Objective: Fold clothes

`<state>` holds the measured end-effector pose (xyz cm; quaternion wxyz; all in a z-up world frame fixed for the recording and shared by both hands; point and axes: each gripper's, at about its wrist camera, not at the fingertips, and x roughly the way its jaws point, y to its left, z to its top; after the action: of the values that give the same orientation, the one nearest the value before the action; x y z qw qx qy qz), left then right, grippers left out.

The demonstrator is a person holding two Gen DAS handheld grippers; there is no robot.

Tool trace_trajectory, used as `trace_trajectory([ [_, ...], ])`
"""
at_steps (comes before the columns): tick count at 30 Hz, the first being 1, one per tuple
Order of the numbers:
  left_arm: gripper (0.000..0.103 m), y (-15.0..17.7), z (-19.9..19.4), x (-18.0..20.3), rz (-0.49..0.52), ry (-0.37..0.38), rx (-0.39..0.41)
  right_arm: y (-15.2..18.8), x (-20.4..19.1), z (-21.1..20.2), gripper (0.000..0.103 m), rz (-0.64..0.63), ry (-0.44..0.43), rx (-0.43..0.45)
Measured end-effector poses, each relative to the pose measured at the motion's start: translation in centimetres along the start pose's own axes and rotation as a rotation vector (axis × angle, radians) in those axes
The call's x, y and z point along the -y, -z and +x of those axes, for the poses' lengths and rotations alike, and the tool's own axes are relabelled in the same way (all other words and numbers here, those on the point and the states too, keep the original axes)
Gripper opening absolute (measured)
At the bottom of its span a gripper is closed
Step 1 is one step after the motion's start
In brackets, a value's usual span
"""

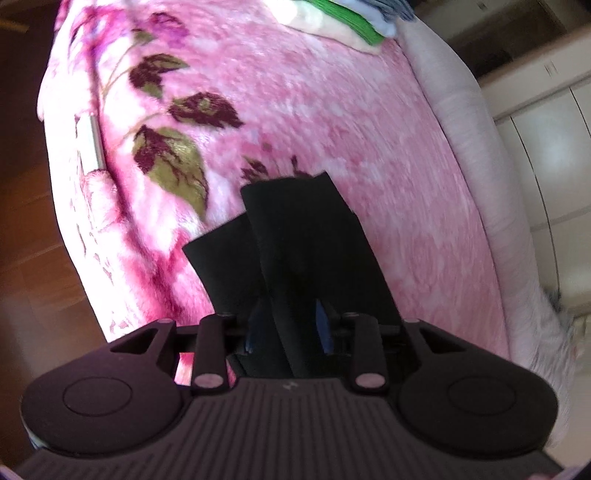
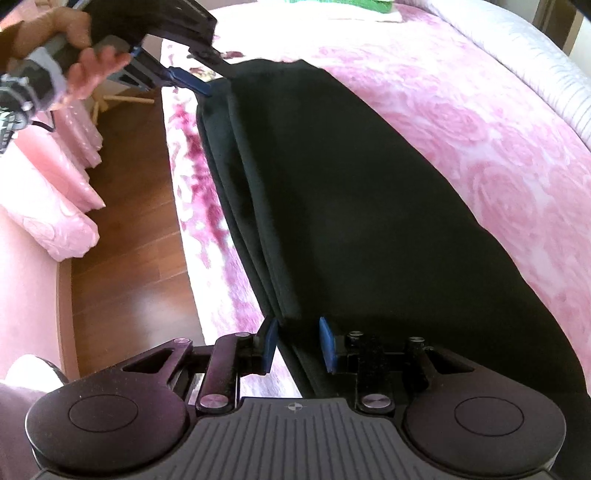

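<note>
Now the black garment [image 2: 351, 221] lies long and flat on the pink flowered blanket [image 2: 461, 122], so I can fold it. Its folded edge runs between my right gripper [image 2: 300, 345] jaws, which look parted around the cloth, not squeezing. At the far end my left gripper [image 2: 192, 83] has the corner between its jaws; whether it grips, I cannot tell. Folded clothes [image 1: 347, 26] wait far beyond.

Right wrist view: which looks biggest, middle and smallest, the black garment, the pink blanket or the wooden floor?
1. Black garment and pink blanket: both look huge, too close to rank, and the garment lies nearer the camera.
2. Wooden floor: clearly the smallest patch showing.
</note>
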<state>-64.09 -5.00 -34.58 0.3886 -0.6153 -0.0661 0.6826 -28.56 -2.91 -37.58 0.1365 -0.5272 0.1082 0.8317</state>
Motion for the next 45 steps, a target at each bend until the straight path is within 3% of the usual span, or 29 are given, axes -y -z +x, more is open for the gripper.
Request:
trace_trajectory([
  [5,0.03,-1.3,1.8,-0.6,-0.053,-0.008,0.018,-0.2,-0.1,0.8,0.028,0.002,0.01,-0.034],
  [6,0.028,-1.5,2.2,-0.7,-0.06,0.001,0.022,-0.2,0.1,0.7,0.02,0.012,0.004,-0.023],
  [7,0.022,-1.7,2.5,-0.8,-0.067,0.011,0.027,-0.3,0.2,0.6,0.011,0.021,0.004,-0.01],
  [8,0.002,-1.9,2.6,-0.9,-0.069,0.025,0.032,-0.4,0.4,0.4,0.009,0.025,0.007,-0.004],
  [13,0.002,-1.3,-0.4,0.4,0.094,0.092,0.1,-0.6,1.3,-1.3,0.004,0.052,-0.007,0.04],
  [16,0.002,-0.1,-2.1,-0.4,0.141,0.092,0.116,-0.2,1.2,-2.1,0.004,0.026,-0.04,0.038],
  [20,0.002,0.9,-1.0,-3.3,0.116,0.034,0.094,0.3,0.3,-1.3,0.004,-0.002,-0.066,0.005],
  [23,0.003,1.3,-0.8,-3.5,0.175,0.017,0.112,0.3,-0.1,-0.5,0.004,-0.006,-0.066,-0.011],
  [28,0.009,1.4,0.2,-2.3,0.295,-0.087,0.079,0.4,0.1,1.2,0.006,0.046,-0.061,-0.045],
  [31,0.021,1.6,-1.0,0.1,0.443,-0.232,0.102,0.0,0.5,0.4,0.012,0.095,-0.063,-0.038],
  [32,0.022,1.8,-1.5,1.0,0.49,-0.286,0.116,0.1,0.8,-0.3,0.012,0.132,-0.059,-0.022],
  [33,0.016,2.0,-2.0,1.8,0.534,-0.333,0.136,0.4,1.3,-0.9,0.013,0.176,-0.048,-0.002],
  [35,0.016,2.8,-2.6,3.7,0.64,-0.376,0.157,1.2,2.6,-2.3,0.015,0.285,-0.008,0.033],
  [37,0.016,3.9,-2.7,5.6,0.745,-0.372,0.159,2.3,4.0,-3.5,0.016,0.409,0.044,0.063],
  [39,0.016,5.1,-2.3,7.2,0.833,-0.321,0.138,3.9,5.3,-4.1,0.016,0.528,0.099,0.062],
  [42,0.016,6.9,-0.2,9.6,0.936,-0.227,0.042,6.2,6.3,-4.7,0.016,0.682,0.095,0.067],
  [45,0.016,8.5,1.6,11.0,0.978,-0.152,-0.069,8.0,5.3,-4.4,0.016,0.725,0.104,0.007],
])
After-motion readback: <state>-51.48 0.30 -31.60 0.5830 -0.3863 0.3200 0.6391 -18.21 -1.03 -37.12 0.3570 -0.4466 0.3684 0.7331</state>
